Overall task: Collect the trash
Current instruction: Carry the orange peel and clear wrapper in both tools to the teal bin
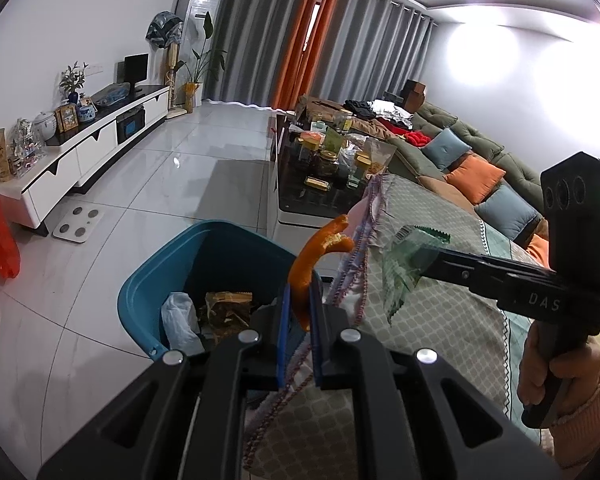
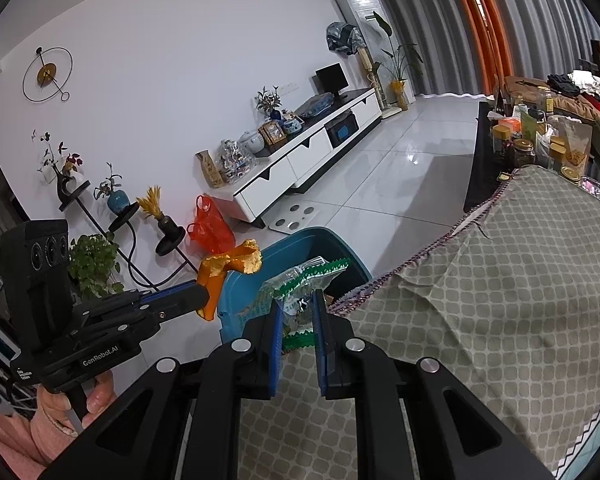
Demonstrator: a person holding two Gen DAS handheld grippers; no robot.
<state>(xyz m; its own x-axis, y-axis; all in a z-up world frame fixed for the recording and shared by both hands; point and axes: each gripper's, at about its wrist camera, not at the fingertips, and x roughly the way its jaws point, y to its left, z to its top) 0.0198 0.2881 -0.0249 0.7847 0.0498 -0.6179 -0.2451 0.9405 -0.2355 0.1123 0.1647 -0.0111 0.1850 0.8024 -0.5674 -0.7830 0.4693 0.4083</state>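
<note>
1. Right now my left claw is clamped on a strip of orange peel, pinched near its lower end, with the rest curling up free above the blue pads.
2. My right claw grips a clear plastic wrapper with green zigzag edges; its jaws look nearly closed, with the crumpled film bunched between them.
3. Both pieces hang just off the edge of the patterned cloth, at the near rim of the blue bin, which already holds paper and plastic scraps.
4. I judge the peel light, leathery and a bit limp. It should bend rather than snap, so holding the thick end suits it.
5. The wrapper is probably featherweight, slippery and crinkly. A grip on the bunched middle seems safer than on a smooth edge, where it could slide out.
</note>
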